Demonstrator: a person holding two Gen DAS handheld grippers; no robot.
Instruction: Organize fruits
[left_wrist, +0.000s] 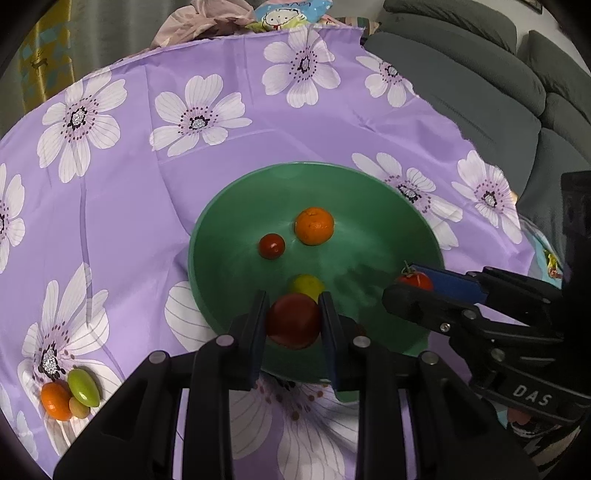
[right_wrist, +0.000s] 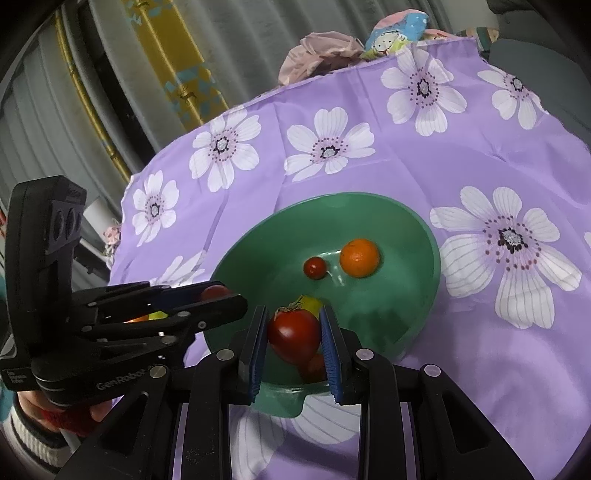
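A green bowl (left_wrist: 229, 236) stands on the purple flowered cloth. In it lie an orange (left_wrist: 314, 225), a small red tomato (left_wrist: 272, 246) and a yellow-green fruit (left_wrist: 308, 286). My left gripper (left_wrist: 293, 321) is shut on a dark red fruit (left_wrist: 293, 321) over the bowl's near rim. My right gripper (right_wrist: 293, 334) is shut on a red tomato with a stem (right_wrist: 293, 334), also over the bowl's near side. In the left wrist view the right gripper (left_wrist: 415, 282) comes in from the right with the tomato (left_wrist: 415, 280).
On the cloth at the near left lie a small orange (left_wrist: 55, 400), a green oval fruit (left_wrist: 84, 387) and a small tan fruit (left_wrist: 78, 407). A grey sofa (left_wrist: 480, 74) stands beyond the table on the right. Bundled fabric (left_wrist: 207, 22) lies at the far edge.
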